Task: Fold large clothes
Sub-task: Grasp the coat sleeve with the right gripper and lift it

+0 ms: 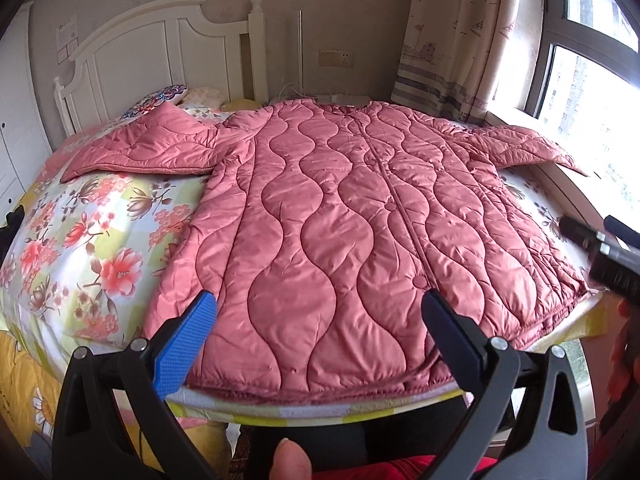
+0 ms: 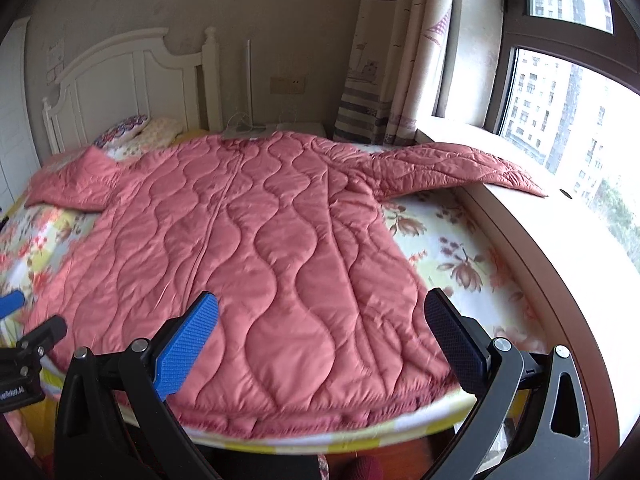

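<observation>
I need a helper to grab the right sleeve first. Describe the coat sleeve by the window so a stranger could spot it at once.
Start at the floral bed, where a pink quilted coat lies spread flat. Follow its shoulder toward the window: the sleeve stretches off the mattress onto the sill. The other sleeve lies on the bedding near the white headboard.

Daylight is coming in from the window on the right; its panes are blowing out to near white in the left wrist view. The quilted coat is showing soft sheen, with shading deepening toward the headboard side. Fisheye distortion is bowing the bed edge, and dark vignetting is cutting the corners. The right wrist view is looking slightly softer, possibly motion blur.
</observation>
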The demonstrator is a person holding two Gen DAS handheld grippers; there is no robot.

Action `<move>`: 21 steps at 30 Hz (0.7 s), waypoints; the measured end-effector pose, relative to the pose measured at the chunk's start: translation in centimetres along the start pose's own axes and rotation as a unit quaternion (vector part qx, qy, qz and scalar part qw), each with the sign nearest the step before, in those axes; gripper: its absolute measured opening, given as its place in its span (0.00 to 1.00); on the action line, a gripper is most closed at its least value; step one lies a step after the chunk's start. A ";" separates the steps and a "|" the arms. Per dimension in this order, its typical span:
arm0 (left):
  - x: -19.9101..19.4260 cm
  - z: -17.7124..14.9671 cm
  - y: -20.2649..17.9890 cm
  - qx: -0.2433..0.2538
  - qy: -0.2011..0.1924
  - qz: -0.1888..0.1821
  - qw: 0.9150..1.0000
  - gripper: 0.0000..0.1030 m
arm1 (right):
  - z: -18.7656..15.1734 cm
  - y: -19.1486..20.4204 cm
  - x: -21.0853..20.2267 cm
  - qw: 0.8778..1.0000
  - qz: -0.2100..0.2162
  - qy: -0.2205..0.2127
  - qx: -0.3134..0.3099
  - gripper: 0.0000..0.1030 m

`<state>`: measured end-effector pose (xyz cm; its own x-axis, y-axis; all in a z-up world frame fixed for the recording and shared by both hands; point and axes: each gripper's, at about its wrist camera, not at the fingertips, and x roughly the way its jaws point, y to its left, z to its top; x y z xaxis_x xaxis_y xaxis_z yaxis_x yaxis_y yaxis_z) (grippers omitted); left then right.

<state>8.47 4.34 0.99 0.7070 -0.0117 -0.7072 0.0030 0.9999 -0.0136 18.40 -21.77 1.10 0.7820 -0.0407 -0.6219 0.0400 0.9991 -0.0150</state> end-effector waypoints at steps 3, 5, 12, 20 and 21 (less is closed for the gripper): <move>0.7 0.4 0.0 0.001 0.009 -0.002 1.000 0.98 | 1.5 -1.7 1.6 1.000 0.001 -0.004 0.004 0.96; 1.1 0.6 -0.1 0.002 0.012 0.000 1.000 0.98 | 2.7 -3.3 2.9 1.000 0.011 -0.004 0.015 0.96; 2.5 1.7 -0.1 0.005 0.018 0.007 1.000 0.98 | 5.8 -11.0 8.3 0.986 0.108 0.009 0.123 0.96; 4.7 3.1 0.1 0.001 0.026 0.019 0.999 0.98 | 8.4 -17.8 15.1 0.974 0.088 0.028 0.207 0.96; 5.0 3.3 0.1 0.001 0.027 0.020 0.999 0.98 | 8.9 -18.0 16.0 0.976 0.074 0.034 0.203 0.94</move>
<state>14.32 4.42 -0.22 0.6673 0.0280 -0.7443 -0.0236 0.9996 0.0164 35.67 -40.55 -1.62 0.7551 0.1183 -0.6449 0.1833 0.9063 0.3809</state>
